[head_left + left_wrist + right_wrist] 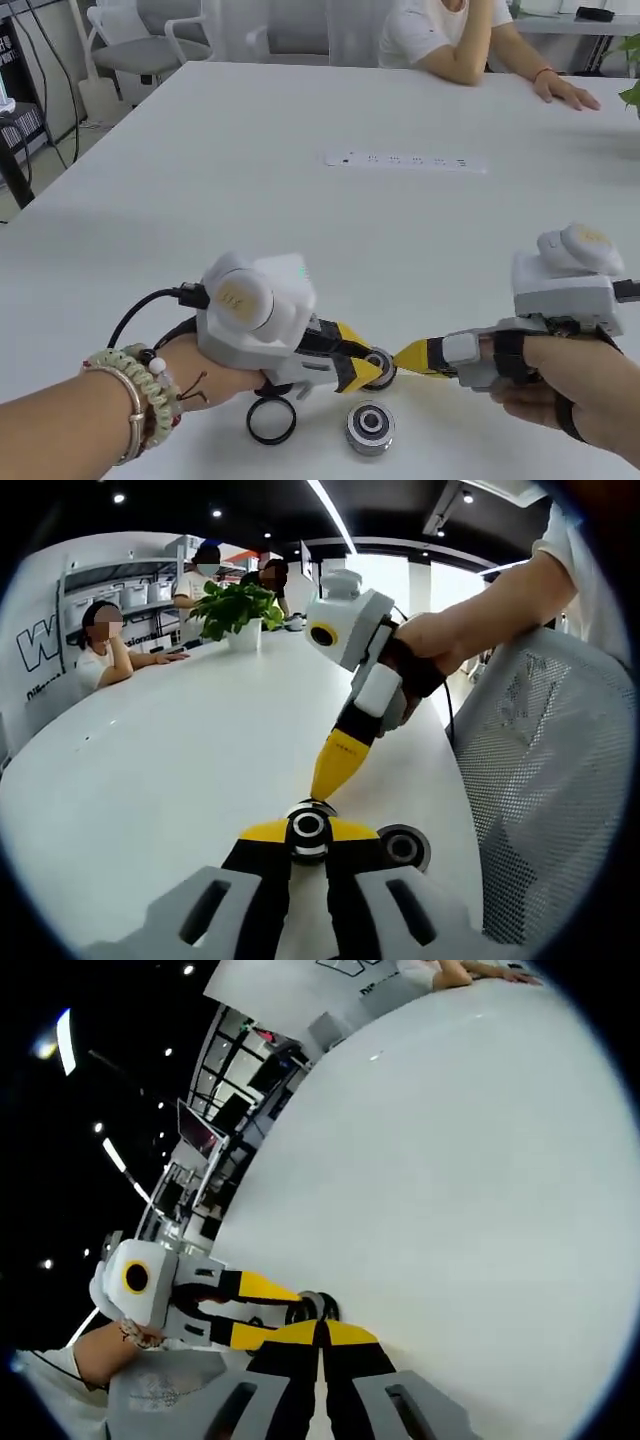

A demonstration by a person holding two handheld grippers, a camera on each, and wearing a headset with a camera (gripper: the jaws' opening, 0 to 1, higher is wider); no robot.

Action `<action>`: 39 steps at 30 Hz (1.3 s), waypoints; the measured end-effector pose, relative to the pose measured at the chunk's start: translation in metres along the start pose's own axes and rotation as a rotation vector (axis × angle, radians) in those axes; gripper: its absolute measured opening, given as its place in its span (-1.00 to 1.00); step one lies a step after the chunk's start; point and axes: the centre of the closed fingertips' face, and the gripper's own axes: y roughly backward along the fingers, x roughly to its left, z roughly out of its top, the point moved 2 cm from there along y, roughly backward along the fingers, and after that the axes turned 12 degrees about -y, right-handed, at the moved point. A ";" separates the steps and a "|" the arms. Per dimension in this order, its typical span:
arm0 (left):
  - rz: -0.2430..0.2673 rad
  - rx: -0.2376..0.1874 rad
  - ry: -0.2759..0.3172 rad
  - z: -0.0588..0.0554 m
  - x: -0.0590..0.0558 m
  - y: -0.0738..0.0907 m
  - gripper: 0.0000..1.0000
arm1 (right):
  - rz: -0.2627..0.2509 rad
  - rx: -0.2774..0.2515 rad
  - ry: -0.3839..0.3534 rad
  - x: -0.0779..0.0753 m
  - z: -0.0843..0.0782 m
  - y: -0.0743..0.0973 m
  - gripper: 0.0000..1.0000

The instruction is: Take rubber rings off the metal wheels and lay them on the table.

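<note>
My left gripper is shut on a small metal wheel with a black rubber ring around it, held just above the white table. My right gripper comes in from the right, shut, with its yellow tips against that wheel's rim. I cannot see whether they pinch the ring. The left gripper view has the held wheel and the right gripper touching its top. A second wheel lies on the table. A loose rubber ring lies to its left.
A white power strip lies across the middle of the table. A person sits at the far side with a hand on the tabletop. An office chair stands at the back left.
</note>
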 end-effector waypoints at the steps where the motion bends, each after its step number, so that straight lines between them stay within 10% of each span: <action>1: -0.002 -0.010 0.009 0.000 0.000 0.000 -0.85 | 0.002 -0.001 -0.007 -0.001 0.000 0.000 -1.00; 39: -0.006 -0.012 -0.001 0.001 0.000 -0.002 -0.85 | 0.028 0.011 0.069 0.016 0.002 -0.003 -1.00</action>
